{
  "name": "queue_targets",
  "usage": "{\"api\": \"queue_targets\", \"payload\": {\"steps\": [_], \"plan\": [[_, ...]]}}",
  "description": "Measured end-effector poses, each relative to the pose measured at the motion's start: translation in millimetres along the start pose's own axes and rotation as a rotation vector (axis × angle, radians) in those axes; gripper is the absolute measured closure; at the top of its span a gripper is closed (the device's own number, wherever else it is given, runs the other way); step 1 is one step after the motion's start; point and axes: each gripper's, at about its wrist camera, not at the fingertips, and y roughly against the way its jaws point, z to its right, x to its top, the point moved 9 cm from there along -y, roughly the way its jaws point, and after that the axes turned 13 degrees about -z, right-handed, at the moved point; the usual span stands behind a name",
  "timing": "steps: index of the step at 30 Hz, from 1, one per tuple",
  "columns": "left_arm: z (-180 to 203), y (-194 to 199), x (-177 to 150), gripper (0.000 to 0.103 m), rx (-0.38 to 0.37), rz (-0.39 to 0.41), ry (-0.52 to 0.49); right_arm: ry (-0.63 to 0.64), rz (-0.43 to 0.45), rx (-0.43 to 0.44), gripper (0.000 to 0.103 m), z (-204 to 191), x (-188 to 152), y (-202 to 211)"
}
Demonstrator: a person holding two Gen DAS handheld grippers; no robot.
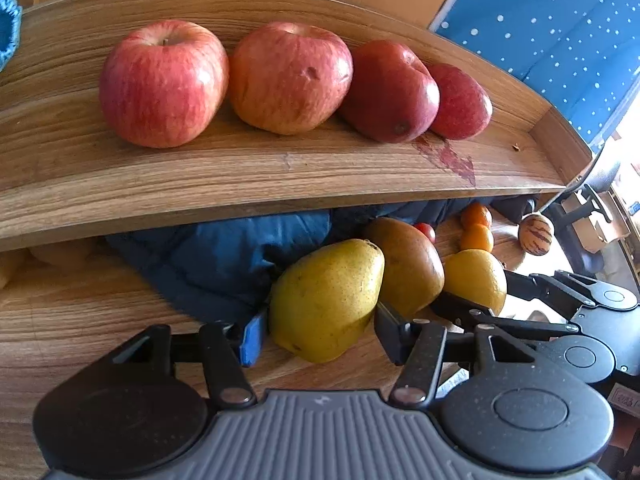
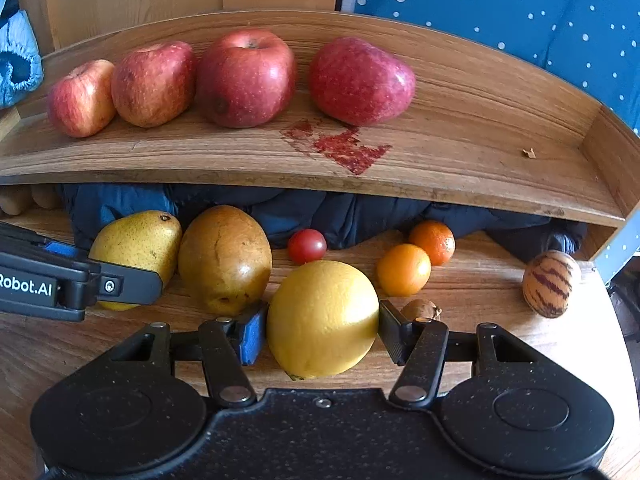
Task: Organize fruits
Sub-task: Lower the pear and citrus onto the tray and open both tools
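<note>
I hold a pair of tongs in each hand, both low over a wooden table [image 2: 480,300] with a curved wooden shelf [image 2: 460,152] above its far side.

On the shelf four red apples [image 2: 244,80] sit in a row, three touching toward the left and one apart to the right, by a red stain on the wood. They look firm and fairly heavy, and they bruise; one already has a dent.

On the table, from largest to smallest: my left tongs [image 1: 320,336] sit around a yellow-green pear [image 1: 326,300], both pads at its skin. I judge it held, or nearly so. It is heavy at the belly and tapers, so the grip belongs across the widest part, with gentle pressure. Beside it, touching, lies a brownish pear [image 2: 224,258].

My right tongs [image 2: 322,334] close on a yellow lemon [image 2: 322,318], pads on either side of its middle. Its rind looks stiff and slightly waxy, so it should take a firm squeeze but could slip.

Farther right are two small oranges [image 2: 404,270], touching, light and soft-skinned. A striped, egg-shaped fruit [image 2: 550,284] sits alone at the far right edge. A cherry tomato [image 2: 307,245], the most fragile, rests behind the lemon. A small brown thing peeks from behind the right pad; I cannot tell what it is.

Under the shelf lies a dark blue padded cloth [image 2: 360,212]. Behind is blue fabric with white dots [image 2: 520,20].
</note>
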Motion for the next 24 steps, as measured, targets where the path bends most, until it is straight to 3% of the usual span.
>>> {"api": "queue_targets", "payload": {"steps": [10,24], "plan": [[-1,-9,13,0.041,0.009,0.000,-0.023,-0.010,-0.017,0.017,0.043,8,2,-12],[5,-4,-4,0.042,0.032,-0.017,-0.016,-0.060,0.006,0.081,0.044,1,-22,3]]}}
